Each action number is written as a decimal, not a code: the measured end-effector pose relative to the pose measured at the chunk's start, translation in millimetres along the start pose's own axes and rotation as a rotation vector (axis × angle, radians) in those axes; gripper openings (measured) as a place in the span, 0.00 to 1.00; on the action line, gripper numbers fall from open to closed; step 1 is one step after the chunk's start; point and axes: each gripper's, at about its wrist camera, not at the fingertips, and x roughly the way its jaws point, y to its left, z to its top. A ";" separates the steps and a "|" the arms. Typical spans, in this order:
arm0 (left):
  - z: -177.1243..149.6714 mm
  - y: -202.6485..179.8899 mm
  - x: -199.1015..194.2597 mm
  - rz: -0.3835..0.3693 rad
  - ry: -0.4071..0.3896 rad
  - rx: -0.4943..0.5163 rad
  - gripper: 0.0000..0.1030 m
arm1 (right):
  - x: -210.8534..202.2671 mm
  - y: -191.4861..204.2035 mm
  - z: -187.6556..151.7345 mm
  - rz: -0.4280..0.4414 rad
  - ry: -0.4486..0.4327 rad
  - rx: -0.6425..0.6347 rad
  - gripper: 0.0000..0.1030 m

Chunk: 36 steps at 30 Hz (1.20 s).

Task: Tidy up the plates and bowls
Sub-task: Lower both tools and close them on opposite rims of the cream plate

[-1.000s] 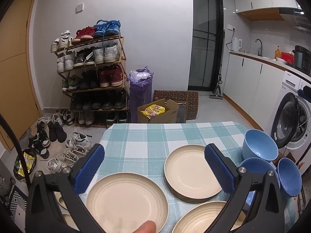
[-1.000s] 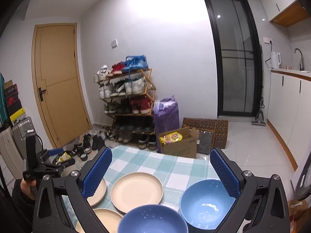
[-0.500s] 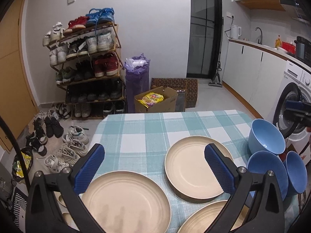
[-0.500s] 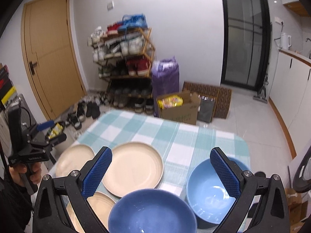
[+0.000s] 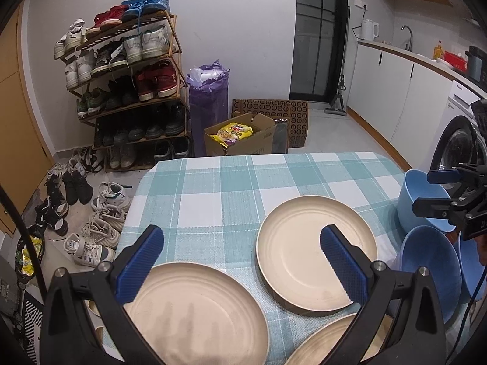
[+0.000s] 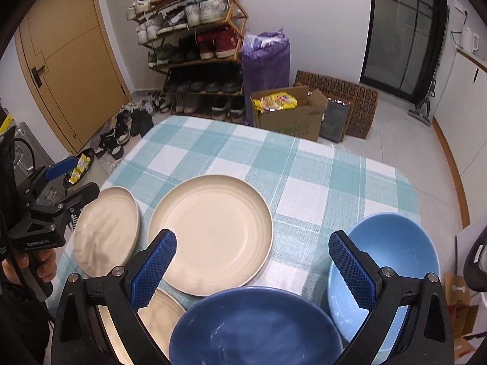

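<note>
A: We hold the left gripper (image 5: 242, 263) above the near edge of a table (image 5: 243, 182) covered in teal-and-white check cloth, its blue-padded jaws spread wide with nothing between them.

B: And we hold the right gripper (image 6: 251, 269) over the table's other side, jaws likewise released and empty.

A: Three cream plates lie flat on the cloth. From the left wrist view, the left plate (image 5: 194, 316) sits closest under us, the middle plate (image 5: 304, 252) lies farther in, and the near plate (image 5: 319, 343) shows only its rim at the bottom edge.

B: From the right wrist view, the dark blue bowl (image 6: 255, 328) sits directly below our jaws, upright, with the light blue bowl (image 6: 392, 252) just beside it near the table's edge. The left wrist view hints at a third blue bowl by them, though we cannot tell how they touch.

A: Beyond the table stand a shoe rack (image 5: 127, 76) and an open cardboard box (image 5: 243, 140).
</note>
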 end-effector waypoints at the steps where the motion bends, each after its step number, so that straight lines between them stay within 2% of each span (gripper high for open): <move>1: 0.5 -0.5 4.0 -0.001 0.009 0.001 1.00 | 3.5 -0.3 0.4 -0.002 0.010 0.000 0.99; 12: -1.2 -6.9 36.0 0.004 0.073 0.031 1.00 | 36.5 -3.5 3.7 0.004 0.095 -0.002 0.97; 13: -1.7 -7.4 38.4 0.002 0.079 0.034 1.00 | 40.2 -2.8 4.4 0.005 0.104 -0.002 0.96; 15: -2.4 -7.9 44.2 -0.003 0.091 0.037 0.99 | 47.4 -2.5 5.4 0.010 0.126 -0.004 0.86; 20: -4.5 -6.0 53.9 -0.010 0.109 0.039 0.98 | 64.2 -0.4 5.8 0.015 0.177 -0.005 0.83; 23: -7.0 -5.0 61.0 -0.019 0.130 0.036 0.90 | 75.2 -0.8 7.0 0.023 0.211 0.005 0.83; 26: -10.4 -4.3 68.0 -0.025 0.153 0.036 0.89 | 87.2 -2.1 7.9 0.026 0.244 0.018 0.78; 35: -17.8 -7.8 84.0 -0.037 0.208 0.062 0.81 | 110.6 -2.3 6.1 0.017 0.300 0.017 0.77; 36: -18.8 -7.9 85.3 -0.040 0.214 0.063 0.76 | 112.8 -2.2 5.7 0.018 0.307 0.016 0.77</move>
